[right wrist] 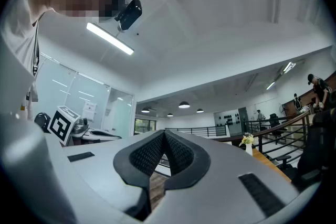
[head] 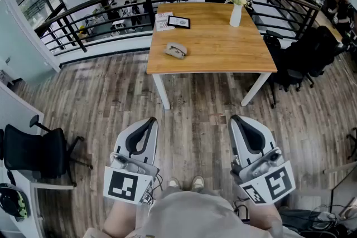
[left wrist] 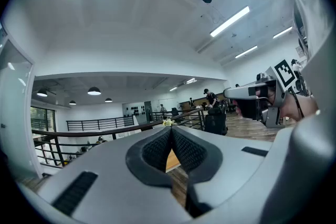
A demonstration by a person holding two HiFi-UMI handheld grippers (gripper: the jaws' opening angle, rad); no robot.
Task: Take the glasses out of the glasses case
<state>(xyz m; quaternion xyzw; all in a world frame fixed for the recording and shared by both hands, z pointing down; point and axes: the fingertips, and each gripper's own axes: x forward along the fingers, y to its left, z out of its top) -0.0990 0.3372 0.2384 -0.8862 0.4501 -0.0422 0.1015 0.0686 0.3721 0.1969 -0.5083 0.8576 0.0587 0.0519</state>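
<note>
A grey glasses case (head: 175, 51) lies closed on the wooden table (head: 223, 53), toward its left side, well ahead of me. My left gripper (head: 152, 120) and right gripper (head: 235, 118) are held low near my body over the floor, far short of the table. Both point forward and level. Each has its jaws closed tip to tip with nothing between them, as the left gripper (left wrist: 171, 128) and right gripper (right wrist: 164, 132) show in their own views. No glasses are visible.
On the table stand a white vase with flowers (head: 236, 11), a dark tablet (head: 179, 22) and a paper sheet (head: 162, 21). A black railing (head: 111, 5) runs behind the table. Black office chairs stand at the right (head: 304, 58) and lower left (head: 33, 153). Wooden floor lies between me and the table.
</note>
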